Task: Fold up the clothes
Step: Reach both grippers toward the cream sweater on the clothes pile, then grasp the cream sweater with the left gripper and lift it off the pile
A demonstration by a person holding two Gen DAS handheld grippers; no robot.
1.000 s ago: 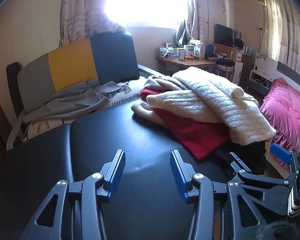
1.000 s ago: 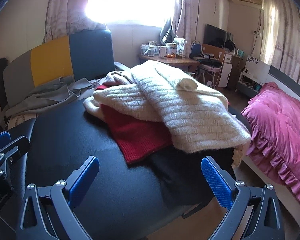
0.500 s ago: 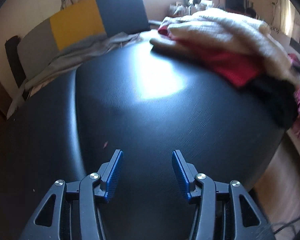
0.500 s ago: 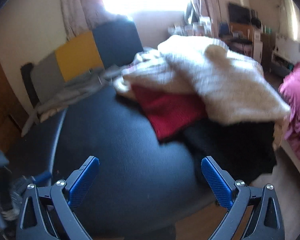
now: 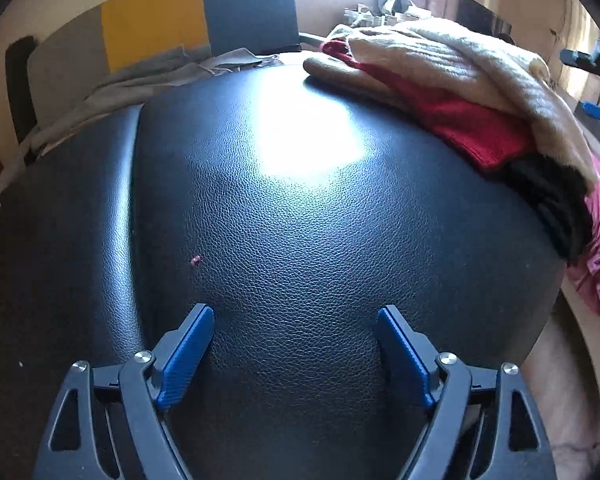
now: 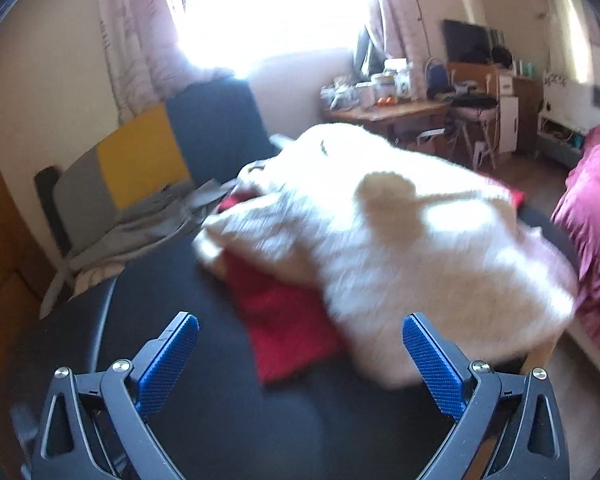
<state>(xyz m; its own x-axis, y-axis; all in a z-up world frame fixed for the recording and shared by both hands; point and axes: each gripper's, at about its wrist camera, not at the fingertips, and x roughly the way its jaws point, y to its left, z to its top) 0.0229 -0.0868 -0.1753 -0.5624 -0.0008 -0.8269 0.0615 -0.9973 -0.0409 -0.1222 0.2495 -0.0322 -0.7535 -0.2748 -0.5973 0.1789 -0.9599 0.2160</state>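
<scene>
Two pairs of tongs, both empty. Nearest in the left wrist view, the left tongs [image 5: 296,354] have just been opening and now stand spread wide with nothing between the blue pads, only the bare black leather-look counter [image 5: 300,240] under them. The right tongs [image 6: 300,360] are also wide apart and grip nothing — black surface and the near corner of a red garment [image 6: 284,320] show in the gap.

The clothes sit in one heap at the far right part of the counter. From the left tongs the heap lies ahead and to the right, well apart; from the right tongs it lies straight ahead and near, so the right hand looks the closer one for a first pick. On top is a cream knit sweater [image 6: 400,240], its long axis running from the far left toward the near right, draped over the red garment, with a black garment [image 5: 552,200] under the heap's right end.

How many pieces the heap holds cannot be told — lower layers are covered. The right wrist view is smeared by motion, so the knit's edges and sleeves are hard to make out. Beyond, grey cloth [image 5: 140,80] lies against a yellow and blue cushion [image 5: 156,16].
</scene>
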